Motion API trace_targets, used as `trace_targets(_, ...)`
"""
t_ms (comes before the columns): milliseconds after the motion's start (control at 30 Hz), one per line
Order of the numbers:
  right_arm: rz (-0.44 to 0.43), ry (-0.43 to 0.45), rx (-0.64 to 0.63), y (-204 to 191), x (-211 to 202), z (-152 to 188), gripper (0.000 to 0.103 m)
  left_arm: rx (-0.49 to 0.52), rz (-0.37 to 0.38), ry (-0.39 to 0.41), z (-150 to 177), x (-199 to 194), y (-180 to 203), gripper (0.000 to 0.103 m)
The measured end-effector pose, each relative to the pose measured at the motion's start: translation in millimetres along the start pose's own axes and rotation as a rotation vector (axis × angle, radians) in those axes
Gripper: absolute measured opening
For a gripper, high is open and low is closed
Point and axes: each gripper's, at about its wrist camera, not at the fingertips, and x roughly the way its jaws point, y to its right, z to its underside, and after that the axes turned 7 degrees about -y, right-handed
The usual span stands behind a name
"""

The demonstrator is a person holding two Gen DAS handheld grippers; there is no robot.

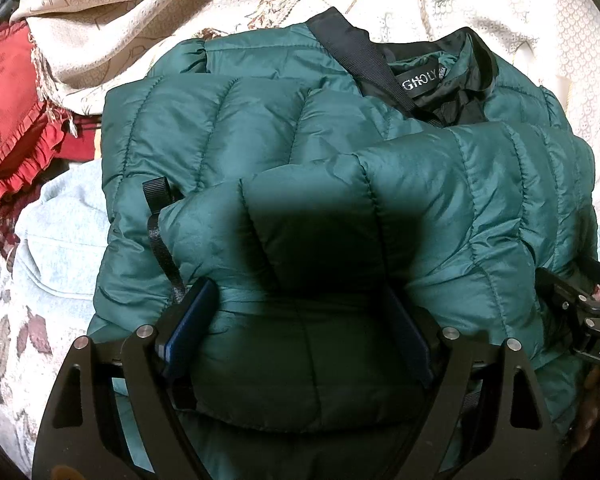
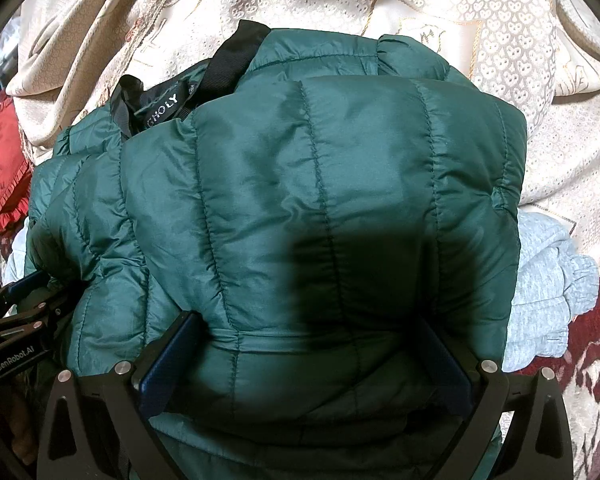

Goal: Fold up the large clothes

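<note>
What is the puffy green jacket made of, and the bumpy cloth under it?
Jacket: looks like thin shiny nylon or polyester with soft filling; it gleams and is stitched into puffed rows. Cloth: probably cream woven or knitted fabric, matte, with small raised heart shapes.

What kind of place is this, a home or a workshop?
Probably a home, perhaps a bed or sofa. The green jacket lies on a cream patterned cover, beside a red frilled cushion and a pale blue garment. No workshop tools show.
</note>
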Motion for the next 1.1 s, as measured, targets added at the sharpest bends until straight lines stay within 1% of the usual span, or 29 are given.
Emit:
trace_targets(867, -0.004, -0.001, -0.001, 0, -2, -1, 0.103, -0.008, 0.010, 0.009, 2, 1, 0, 0.087)
trace_targets(900, -0.006, 0.010, 0.002, 1, -5, -3, 0.103, -0.009, 0.011, 0.009, 1, 1, 0, 0.087)
trace_targets(967, -0.006, 0.071, 0.022, 3, -15, -5, 0.103, -0.011, 0.014, 0.008, 2, 0, 0, 0.087)
trace_targets(1100, 0.035, 0.177, 0.055, 10, -32, -14, 0.103, -0.008, 0.011, 0.008, 2, 1, 0, 0.087)
